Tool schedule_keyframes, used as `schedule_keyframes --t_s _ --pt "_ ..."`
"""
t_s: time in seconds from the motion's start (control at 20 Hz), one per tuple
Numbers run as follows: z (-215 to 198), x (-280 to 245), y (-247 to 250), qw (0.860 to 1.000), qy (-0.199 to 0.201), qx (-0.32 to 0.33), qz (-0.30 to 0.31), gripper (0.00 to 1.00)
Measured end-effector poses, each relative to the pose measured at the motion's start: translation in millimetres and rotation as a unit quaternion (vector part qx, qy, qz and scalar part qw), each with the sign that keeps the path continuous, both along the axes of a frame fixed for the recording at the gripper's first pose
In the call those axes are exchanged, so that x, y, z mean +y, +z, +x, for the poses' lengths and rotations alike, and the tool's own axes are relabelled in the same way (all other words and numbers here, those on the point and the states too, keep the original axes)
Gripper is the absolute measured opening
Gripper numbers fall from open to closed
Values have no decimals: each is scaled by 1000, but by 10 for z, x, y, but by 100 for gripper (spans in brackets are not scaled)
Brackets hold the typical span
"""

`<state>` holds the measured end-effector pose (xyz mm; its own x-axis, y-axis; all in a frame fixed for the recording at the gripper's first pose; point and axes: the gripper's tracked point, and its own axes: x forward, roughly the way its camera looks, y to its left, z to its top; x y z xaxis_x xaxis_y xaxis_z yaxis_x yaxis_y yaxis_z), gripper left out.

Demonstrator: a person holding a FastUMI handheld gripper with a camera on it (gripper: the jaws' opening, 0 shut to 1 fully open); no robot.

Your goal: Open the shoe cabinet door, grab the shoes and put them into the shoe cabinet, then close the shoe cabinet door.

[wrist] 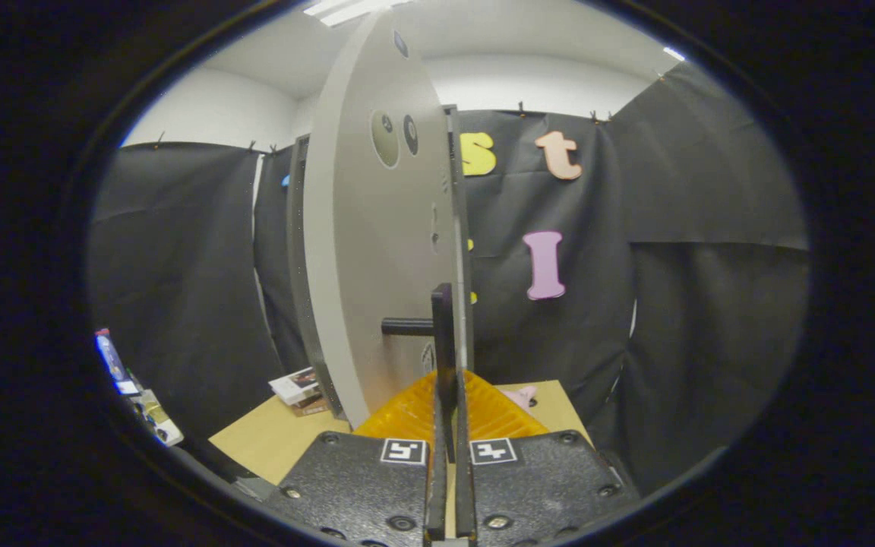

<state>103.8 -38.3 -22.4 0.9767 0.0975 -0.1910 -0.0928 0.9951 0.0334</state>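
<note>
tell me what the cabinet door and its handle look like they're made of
Cabinet door: probably painted or laminated board, light grey with a smooth matte face, a flat thin edge and round hinge-cup recesses.
Handle: looks like dark metal or plastic, a slim matte bar; the look leaves it open. The gripper has its fingers nearly closed around the handle's grip bar.

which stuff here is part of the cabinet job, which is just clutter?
Job: shoe cabinet door, swung out edge-on; its dark handle, clamped between the closed fingers of the gripper.

Clutter: small boxes on the wooden table; pink item beyond the fingers.
</note>
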Motion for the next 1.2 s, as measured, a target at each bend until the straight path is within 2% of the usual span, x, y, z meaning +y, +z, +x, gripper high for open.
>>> schedule_keyframes --t_s 0.05,0.1,0.2,0.4,0.55,0.7,0.85,1.2 --pt "25 -61 -2 1000 -3 -6 9 4" --pt "-42 66 -7 999 28 3 29 4" --pt "-87 220 6 997 64 9 50 4" --pt "-98 7 -21 999 24 10 25 4" --pt "-188 -95 46 1000 -4 -9 -12 9" --pt "-200 -302 79 996 -54 -49 -49 55" --pt "-302 -223 47 996 -60 -54 -37 100" --pt "-419 175 -91 998 -9 -65 10 100"
